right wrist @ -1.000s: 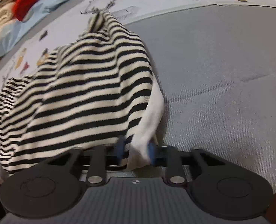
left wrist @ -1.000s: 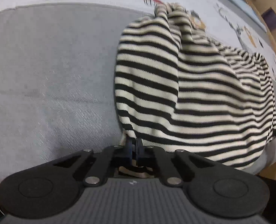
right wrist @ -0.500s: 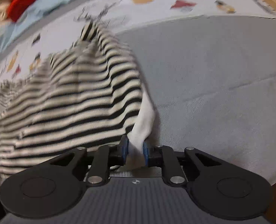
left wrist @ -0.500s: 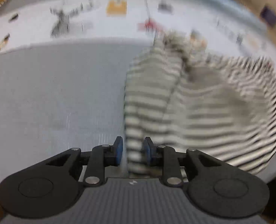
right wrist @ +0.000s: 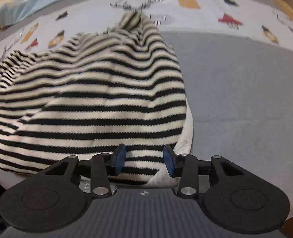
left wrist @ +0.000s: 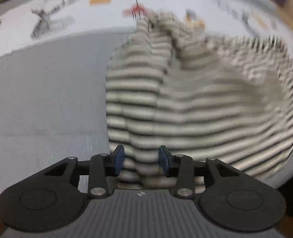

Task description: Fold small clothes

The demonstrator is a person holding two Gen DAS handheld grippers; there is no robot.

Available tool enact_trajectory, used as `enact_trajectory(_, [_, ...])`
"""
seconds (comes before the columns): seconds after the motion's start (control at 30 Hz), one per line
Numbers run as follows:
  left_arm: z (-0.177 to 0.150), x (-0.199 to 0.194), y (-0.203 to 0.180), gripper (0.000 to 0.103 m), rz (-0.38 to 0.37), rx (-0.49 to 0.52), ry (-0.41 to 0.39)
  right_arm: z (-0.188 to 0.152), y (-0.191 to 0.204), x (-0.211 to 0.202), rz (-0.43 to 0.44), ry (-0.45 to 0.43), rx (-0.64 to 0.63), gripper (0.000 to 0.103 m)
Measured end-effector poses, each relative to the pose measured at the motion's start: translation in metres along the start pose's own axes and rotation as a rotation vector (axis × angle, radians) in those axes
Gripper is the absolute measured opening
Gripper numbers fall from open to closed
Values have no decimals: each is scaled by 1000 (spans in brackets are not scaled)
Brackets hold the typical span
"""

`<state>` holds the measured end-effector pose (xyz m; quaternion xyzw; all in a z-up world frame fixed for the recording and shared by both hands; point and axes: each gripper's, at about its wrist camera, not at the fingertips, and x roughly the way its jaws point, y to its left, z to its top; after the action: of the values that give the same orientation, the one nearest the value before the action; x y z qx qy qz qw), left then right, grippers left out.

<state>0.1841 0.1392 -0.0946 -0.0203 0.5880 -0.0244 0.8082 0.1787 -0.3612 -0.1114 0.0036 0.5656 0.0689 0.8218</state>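
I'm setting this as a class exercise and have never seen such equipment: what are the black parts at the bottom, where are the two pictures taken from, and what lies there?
A person holds a hand tool in each hand; a camera on each looks forward along its two blue-tipped fingers. The black parts are those tools. One picture shows the left tongs, the other the right tongs. Both stand open and grip nothing. Between and beyond them lies a black-and-cream striped garment, crumpled on a grey cloth spread over a patterned bedsheet. The left picture is blurred.
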Motion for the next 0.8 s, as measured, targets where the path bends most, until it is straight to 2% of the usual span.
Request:
enact_trajectory(0.1, [8,-16,-9,43,-44,-9,-111,6,4,-13,29,-83,16,43])
enact_trajectory(0.23, [21,-21,-50,43,-73,66,-212,14,15,-29,106,-220,-7,43])
enact_trajectory(0.37, [33,-18,-98,43,-123,134,-275,27,36,-21,181,-259,-60,43])
enact_trajectory(0.47, [43,-3,-123,38,-144,161,-264,30,60,-15,230,-241,-119,43])
enact_trajectory(0.53, [49,11,-136,32,-109,188,-227,31,75,-4,229,-198,-177,43])
enact_trajectory(0.63, [54,41,-138,30,-24,182,-114,26,93,23,146,-63,-252,44])
enact_trajectory(0.7, [54,51,-134,30,7,172,-62,23,98,31,123,-32,-286,44])
enact_trajectory(0.8, [52,35,-130,32,-21,172,-121,28,97,27,137,-38,-273,44])
